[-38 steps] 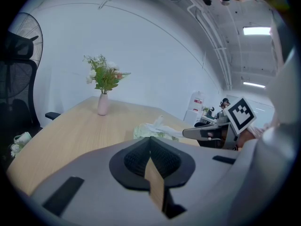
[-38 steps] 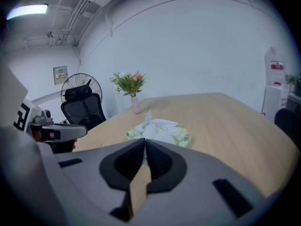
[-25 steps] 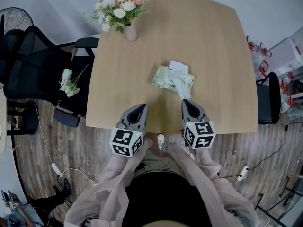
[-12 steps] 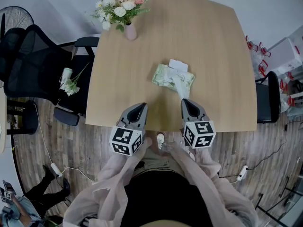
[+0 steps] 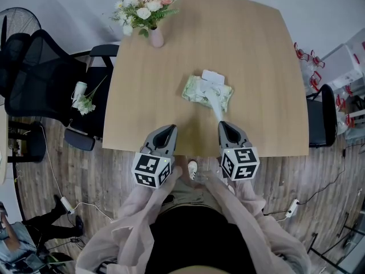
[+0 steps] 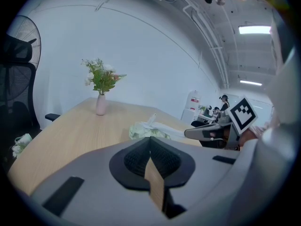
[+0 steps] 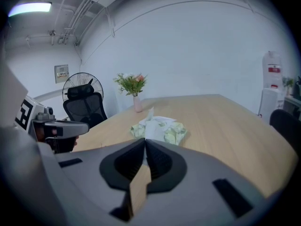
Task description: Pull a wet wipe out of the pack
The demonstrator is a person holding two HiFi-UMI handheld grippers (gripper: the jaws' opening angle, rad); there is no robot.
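Against the frame of a second before, both tools were found in almost the same place at the near edge of the surface (image 5: 256, 67). The wet wipe (image 5: 216, 108) was drawn thinner and straighter than before. A person on the floor at the lower left had been brought further into view.

The pack (image 5: 199, 91) was laid near the middle of the surface with its white flap raised, just ahead of the right tool (image 5: 222, 123). The wipe was stretched from the pack's opening to that tool's tip, and its jaws were pressed together on the wipe's end. The left tool (image 5: 170, 128) was held closed and empty, apart from the pack and to its left.
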